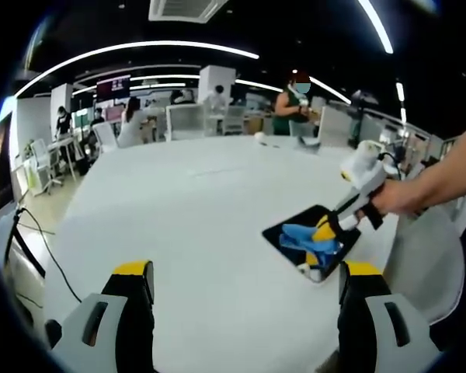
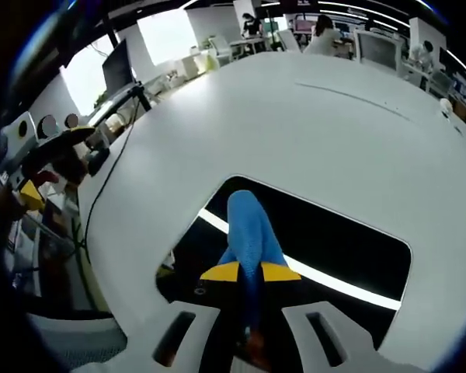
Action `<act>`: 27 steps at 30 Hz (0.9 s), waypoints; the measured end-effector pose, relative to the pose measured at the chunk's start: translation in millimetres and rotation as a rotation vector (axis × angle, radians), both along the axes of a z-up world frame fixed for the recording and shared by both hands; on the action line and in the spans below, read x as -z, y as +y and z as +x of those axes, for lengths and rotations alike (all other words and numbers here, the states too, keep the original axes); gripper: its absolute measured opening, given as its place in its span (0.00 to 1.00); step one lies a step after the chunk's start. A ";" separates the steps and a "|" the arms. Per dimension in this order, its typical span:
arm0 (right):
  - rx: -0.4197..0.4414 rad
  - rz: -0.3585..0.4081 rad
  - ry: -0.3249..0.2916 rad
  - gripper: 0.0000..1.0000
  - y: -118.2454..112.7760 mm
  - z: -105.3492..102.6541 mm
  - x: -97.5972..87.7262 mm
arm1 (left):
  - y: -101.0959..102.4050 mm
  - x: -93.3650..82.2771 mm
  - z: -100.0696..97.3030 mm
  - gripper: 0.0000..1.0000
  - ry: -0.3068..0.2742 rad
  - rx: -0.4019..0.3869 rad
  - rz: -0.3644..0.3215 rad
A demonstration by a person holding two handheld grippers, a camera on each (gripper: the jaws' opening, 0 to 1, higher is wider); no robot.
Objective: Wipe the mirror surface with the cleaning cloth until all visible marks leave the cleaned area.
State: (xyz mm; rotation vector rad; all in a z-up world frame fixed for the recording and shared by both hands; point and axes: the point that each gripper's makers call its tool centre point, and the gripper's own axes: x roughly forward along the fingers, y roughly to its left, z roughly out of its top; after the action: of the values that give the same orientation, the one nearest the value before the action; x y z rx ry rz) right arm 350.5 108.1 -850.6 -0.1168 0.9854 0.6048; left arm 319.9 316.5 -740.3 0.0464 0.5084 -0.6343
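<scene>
White table, office desks, chairs, ceiling light strips

cloth on mirror, on table

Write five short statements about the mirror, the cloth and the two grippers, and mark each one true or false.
1. The right gripper is shut on the blue cloth. True.
2. The cloth lies on the mirror. True.
3. The left gripper grips a corner of the mirror. False: its jaws stand wide apart and empty over the white table, away from the mirror.
4. The mirror stands upright against a wall. False: it lies flat on the table.
5. The mirror reflects a bright strip of light. True.
</scene>
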 end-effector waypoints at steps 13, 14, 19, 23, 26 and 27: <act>-0.001 -0.009 -0.003 0.02 -45.9 -3.2 0.3 | -3.2 -1.9 -2.3 1.00 -0.003 -0.014 -0.006; 0.000 -0.008 -0.002 0.02 -48.0 -3.6 0.2 | -3.6 -2.3 -2.0 1.00 -0.009 -0.012 -0.005; 0.004 -0.009 -0.001 0.02 -59.3 -4.7 0.0 | -8.4 -2.1 -3.6 1.00 -0.008 -0.006 0.006; 0.009 -0.009 0.001 0.02 -69.4 -5.1 0.8 | -11.8 -2.5 -5.5 1.00 -0.009 -0.006 0.007; 0.009 -0.010 0.000 0.02 -75.0 -5.7 -0.1 | -13.9 -1.7 -6.6 1.00 -0.009 -0.004 0.010; 0.007 -0.013 -0.002 0.02 -78.3 -5.4 0.5 | -14.7 -0.7 -8.0 1.00 -0.005 -0.002 0.012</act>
State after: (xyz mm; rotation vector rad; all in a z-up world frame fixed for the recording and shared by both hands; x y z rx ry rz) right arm 345.1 29.8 -851.2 -0.1259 0.9878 0.5919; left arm 311.9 301.8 -739.7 0.0588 0.5071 -0.6292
